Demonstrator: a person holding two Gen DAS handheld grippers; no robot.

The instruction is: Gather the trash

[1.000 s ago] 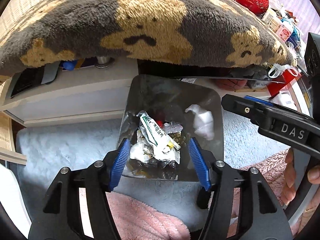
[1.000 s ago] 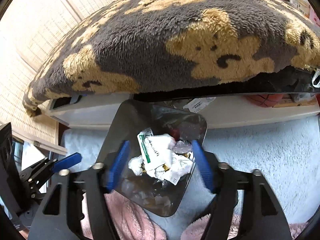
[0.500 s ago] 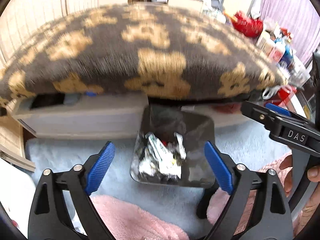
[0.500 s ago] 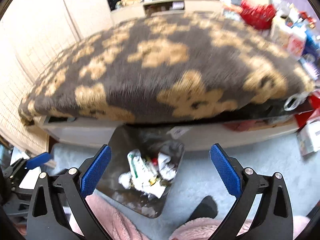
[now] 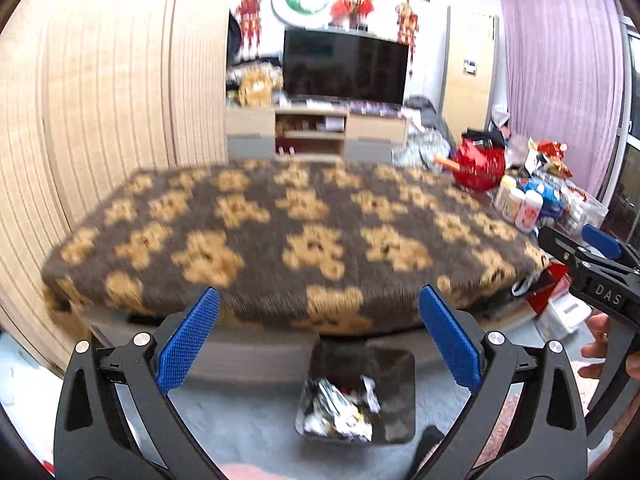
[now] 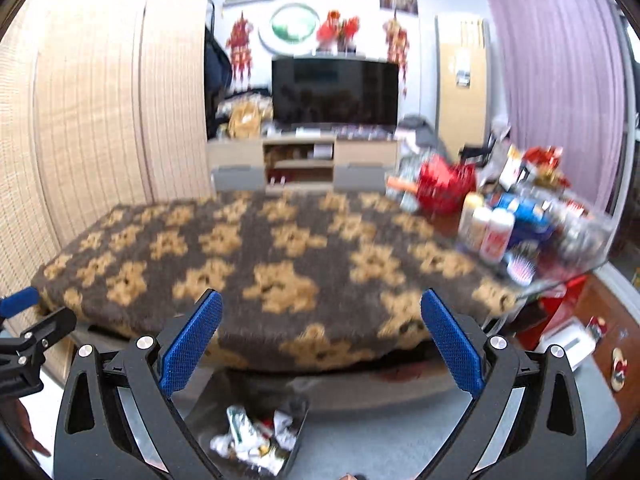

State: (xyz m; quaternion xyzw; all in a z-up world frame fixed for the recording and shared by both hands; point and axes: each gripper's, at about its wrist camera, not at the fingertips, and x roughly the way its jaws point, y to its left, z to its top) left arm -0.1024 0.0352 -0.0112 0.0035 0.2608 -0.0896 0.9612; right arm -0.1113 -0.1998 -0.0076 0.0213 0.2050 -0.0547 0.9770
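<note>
A dark bin (image 5: 396, 368) stands on the pale carpet below the table's front edge, holding crumpled wrappers and paper trash (image 5: 340, 408). My left gripper (image 5: 319, 292) hangs high above it with its jaws opening wide and nothing between them. In the right wrist view the same bin (image 6: 298, 410) and its trash (image 6: 248, 436) lie at the bottom. My right gripper (image 6: 321, 294) is open and empty above them. Each gripper shows at the edge of the other's view, side by side.
A low table under a brown bear-patterned blanket (image 5: 300, 240) fills the middle. A red basket (image 5: 478, 168) and bottles (image 5: 520, 204) crowd its right end. A TV (image 5: 344, 68) on a stand is behind, a slatted wooden screen (image 5: 100, 120) at left.
Both grippers have risen from just over the bin and tilted up toward the room. Their jaws have spread wide. The trash stays in the bin.
</note>
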